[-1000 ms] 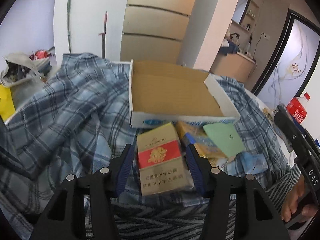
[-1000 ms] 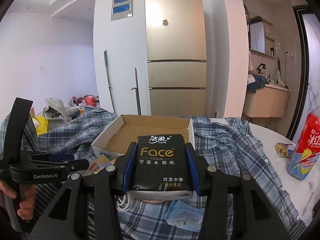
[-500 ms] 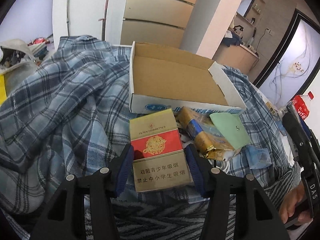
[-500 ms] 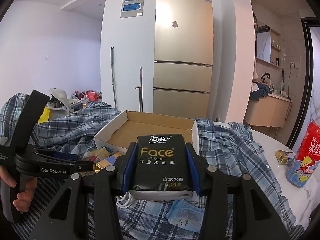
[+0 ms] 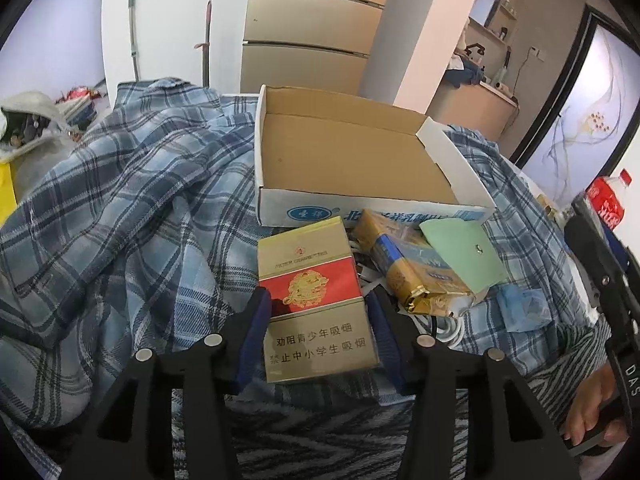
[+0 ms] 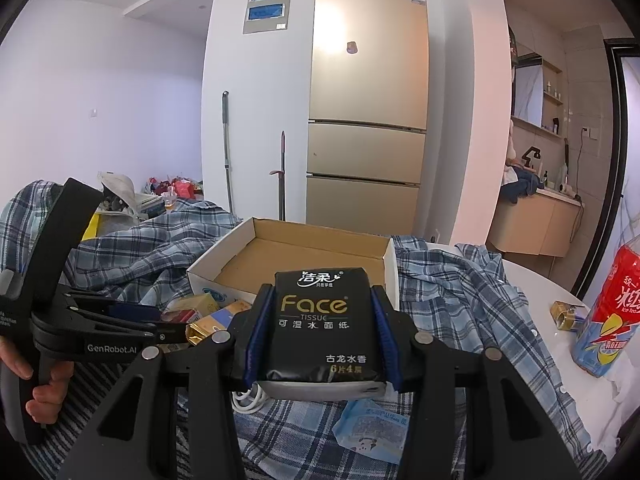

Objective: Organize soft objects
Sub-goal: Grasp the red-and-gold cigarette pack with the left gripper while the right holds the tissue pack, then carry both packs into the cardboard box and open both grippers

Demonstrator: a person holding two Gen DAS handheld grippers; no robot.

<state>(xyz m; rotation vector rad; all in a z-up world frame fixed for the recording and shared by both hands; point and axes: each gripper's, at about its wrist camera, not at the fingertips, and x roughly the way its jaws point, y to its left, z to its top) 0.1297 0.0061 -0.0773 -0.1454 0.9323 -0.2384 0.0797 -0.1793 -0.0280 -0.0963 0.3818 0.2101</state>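
Rumpled plaid shirt [image 5: 132, 200]; glossy tissue pack [image 6: 320, 320] clamped.

A rumpled blue plaid shirt [image 5: 132, 200] hides most of the white bench [image 6: 532, 280]. The red-labelled plastic bottle [image 6: 608, 312] is cut off at the right edge; a white coiled cable [image 6: 248, 398] lies largely hidden under the black tissue pack [image 6: 316, 320].

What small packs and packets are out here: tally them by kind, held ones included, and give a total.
Cigarette packs: 2, red-and-gold pack in the left gripper, crumpled gold-and-blue pack on the plaid shirt.
Tissue packs: 1, black Face tissue pack in the right gripper.
Light blue wipe packets: 1.
Total: 4.
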